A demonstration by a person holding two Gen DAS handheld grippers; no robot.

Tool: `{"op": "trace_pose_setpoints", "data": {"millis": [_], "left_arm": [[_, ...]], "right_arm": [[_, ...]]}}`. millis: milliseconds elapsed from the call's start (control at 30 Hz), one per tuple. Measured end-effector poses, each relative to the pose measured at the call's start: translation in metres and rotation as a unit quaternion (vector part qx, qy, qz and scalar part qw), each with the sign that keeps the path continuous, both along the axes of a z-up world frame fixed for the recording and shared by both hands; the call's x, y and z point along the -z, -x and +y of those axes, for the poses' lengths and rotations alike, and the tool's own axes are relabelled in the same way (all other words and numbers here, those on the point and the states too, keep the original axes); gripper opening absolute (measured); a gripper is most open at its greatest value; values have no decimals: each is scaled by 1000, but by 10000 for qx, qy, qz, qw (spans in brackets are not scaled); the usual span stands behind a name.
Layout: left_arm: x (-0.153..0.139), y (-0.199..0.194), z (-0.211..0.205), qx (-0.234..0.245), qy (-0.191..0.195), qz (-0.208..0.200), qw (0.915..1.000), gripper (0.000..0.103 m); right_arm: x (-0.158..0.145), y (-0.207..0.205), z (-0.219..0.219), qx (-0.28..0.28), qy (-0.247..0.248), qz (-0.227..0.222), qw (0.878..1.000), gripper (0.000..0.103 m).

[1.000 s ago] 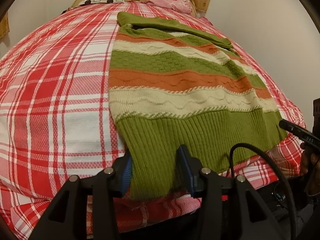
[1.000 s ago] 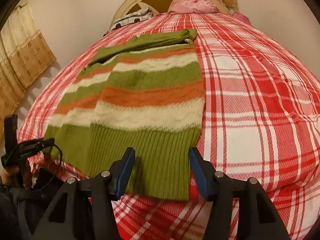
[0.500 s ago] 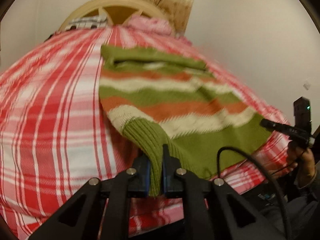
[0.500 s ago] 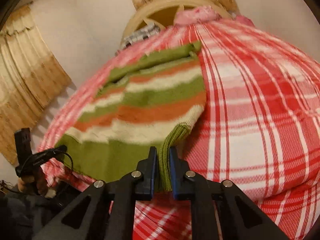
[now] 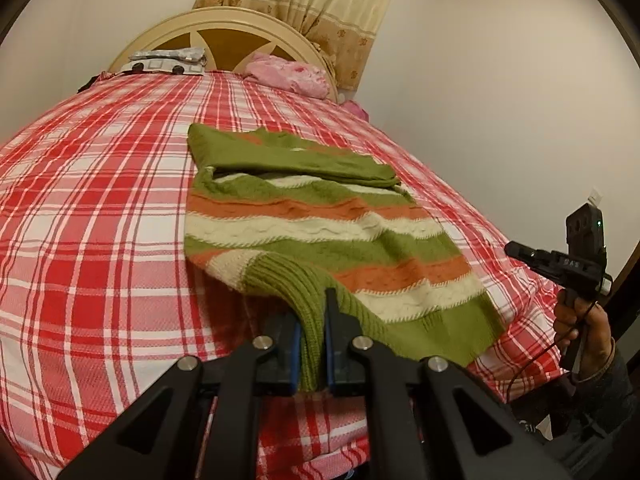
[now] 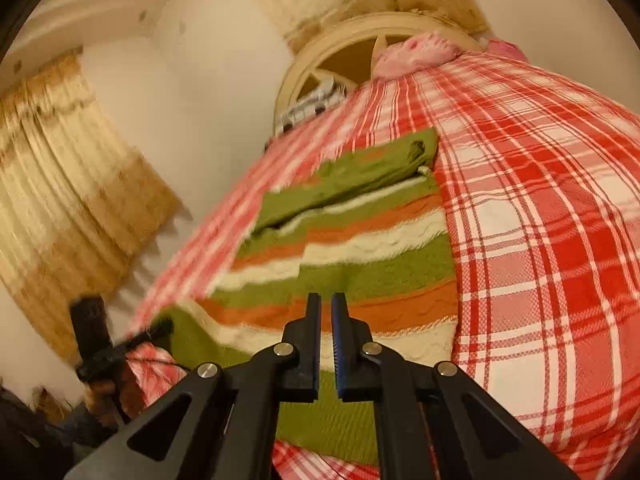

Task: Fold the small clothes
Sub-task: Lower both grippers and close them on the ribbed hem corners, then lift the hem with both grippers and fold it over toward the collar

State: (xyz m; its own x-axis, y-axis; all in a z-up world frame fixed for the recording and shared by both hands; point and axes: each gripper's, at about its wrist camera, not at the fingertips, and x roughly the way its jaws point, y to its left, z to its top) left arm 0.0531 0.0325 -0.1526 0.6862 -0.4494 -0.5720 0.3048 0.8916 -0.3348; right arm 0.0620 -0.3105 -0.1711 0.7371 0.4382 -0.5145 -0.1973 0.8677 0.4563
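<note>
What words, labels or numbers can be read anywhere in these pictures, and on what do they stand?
"DAS" (first letter uncertain, small and soft): pale lettering on the side of the right tool, in the left wrist view.
Nothing else can be read: the patterned cloth by the headboard shows only shapes, and the right wrist view is blurred.

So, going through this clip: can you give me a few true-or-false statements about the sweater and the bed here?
1. On the left gripper, the jaws are shut on the sweater at its green ribbed hem. True.
2. The bedcover is plain blue. False: it is red and white plaid.
3. A green sleeve lies folded across the sweater's far end. True.
4. The sweater hangs wholly off the bed. False: most of it lies on the bedcover.
</note>
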Motion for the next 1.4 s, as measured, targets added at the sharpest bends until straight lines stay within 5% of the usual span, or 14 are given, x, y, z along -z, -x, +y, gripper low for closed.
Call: {"op": "trace_pose_setpoints", "data": {"millis": [200, 233, 267, 300, 433, 667, 800, 867, 1033, 1400], "left_arm": [[14, 4, -3, 49, -208, 182, 9996, 9], [16, 4, -2, 30, -203, 232, 9995, 9], [19, 3, 1, 2, -174, 287, 9994, 9], [19, 2, 3, -7, -142, 316, 9994, 9], [19, 4, 3, -11, -105, 339, 9994, 9], [19, 5, 3, -20, -92, 305, 9995, 9], [26, 5, 2, -23, -140, 326, 9994, 9], [26, 5, 1, 0, -118, 323, 9994, 9], [9, 6, 5, -19, -39, 114, 9999, 9], [-28, -34, 18, -235, 235, -179, 9993, 9]], "right_arm": [[17, 5, 2, 327, 736, 489, 9956, 11], [20, 6, 2, 340, 828, 562, 9944, 33], [26, 8, 2, 294, 895, 648, 9934, 73], [30, 11, 1, 270, 904, 652, 9934, 84], [40, 17, 0, 194, 1025, 667, 9923, 85], [56, 14, 11, 202, 1332, 897, 9868, 82], [67, 14, 8, 271, 1471, 1004, 9836, 42], [69, 13, 5, 94, 1264, 1031, 9866, 9], [63, 17, -6, -103, 228, 577, 9980, 7], [-4, -14, -20, -5, -608, -341, 9976, 5]]}}
